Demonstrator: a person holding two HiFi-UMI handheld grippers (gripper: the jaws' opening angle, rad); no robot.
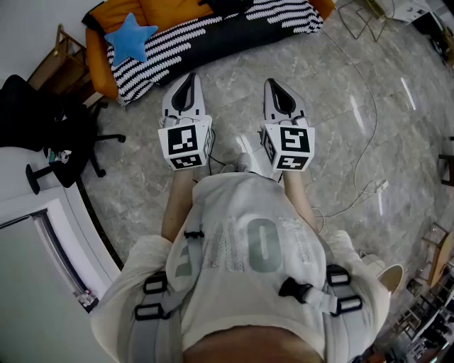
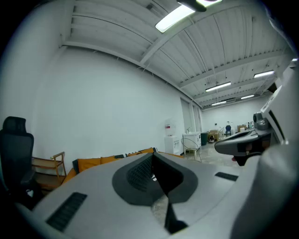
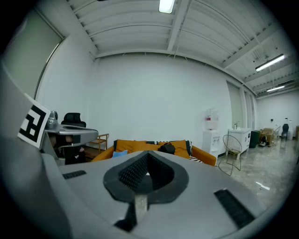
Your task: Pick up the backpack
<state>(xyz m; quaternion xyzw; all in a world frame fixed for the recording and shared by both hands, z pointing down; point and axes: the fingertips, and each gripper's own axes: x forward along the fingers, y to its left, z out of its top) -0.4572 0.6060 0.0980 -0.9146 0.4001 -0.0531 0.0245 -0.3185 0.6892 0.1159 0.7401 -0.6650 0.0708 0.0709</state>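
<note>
A black bag-like bundle (image 3: 167, 149), apparently the backpack, lies on the orange sofa (image 3: 135, 145) across the room; the head view shows only its dark edge (image 1: 225, 6) at the top. My left gripper (image 1: 186, 81) and right gripper (image 1: 277, 86) are held side by side above the marble floor, pointing at the sofa and well short of it. Both are shut with nothing between the jaws, as the left gripper view (image 2: 153, 161) and the right gripper view (image 3: 147, 161) show. Grey straps with black buckles (image 1: 159, 287) cross the person's shoulders.
A black-and-white striped blanket (image 1: 213, 32) and a blue star cushion (image 1: 131, 37) lie on the sofa. A black office chair (image 1: 50, 135) and a wooden chair (image 1: 53, 64) stand at the left. Cables (image 1: 362, 142) trail over the floor at the right. A wire chair (image 3: 232, 151) stands beside a water dispenser (image 3: 211, 128).
</note>
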